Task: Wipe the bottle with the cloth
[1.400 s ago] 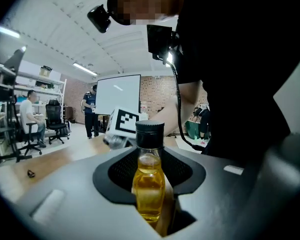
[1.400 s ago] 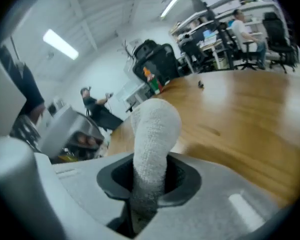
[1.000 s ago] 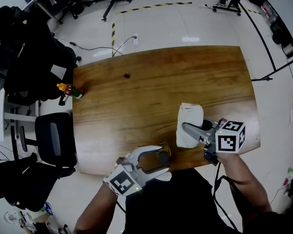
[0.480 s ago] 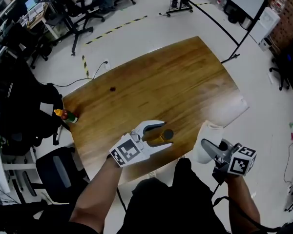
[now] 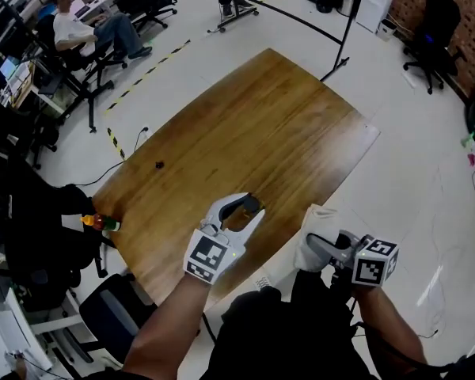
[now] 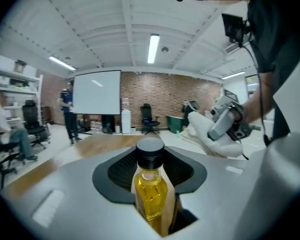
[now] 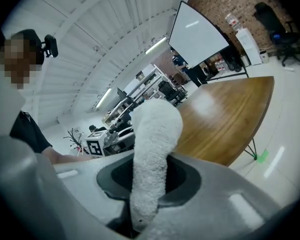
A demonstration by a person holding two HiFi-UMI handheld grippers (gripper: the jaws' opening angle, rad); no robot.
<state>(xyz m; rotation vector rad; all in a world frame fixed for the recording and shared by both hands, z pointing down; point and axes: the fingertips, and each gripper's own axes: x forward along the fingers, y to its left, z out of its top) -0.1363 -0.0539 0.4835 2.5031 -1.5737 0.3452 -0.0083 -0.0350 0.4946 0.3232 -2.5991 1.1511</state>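
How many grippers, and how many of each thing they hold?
Grippers: 2, left gripper and right gripper
Bottles: 1, the bottle between the left gripper's jaws, which have just been closing
Cloths: 1, the cloth in the right gripper
Total: 4

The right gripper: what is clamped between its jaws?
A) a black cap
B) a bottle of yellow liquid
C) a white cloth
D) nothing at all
C: in the right gripper view, the right gripper is shut on a fluffy white cloth that sticks up from between its jaws.
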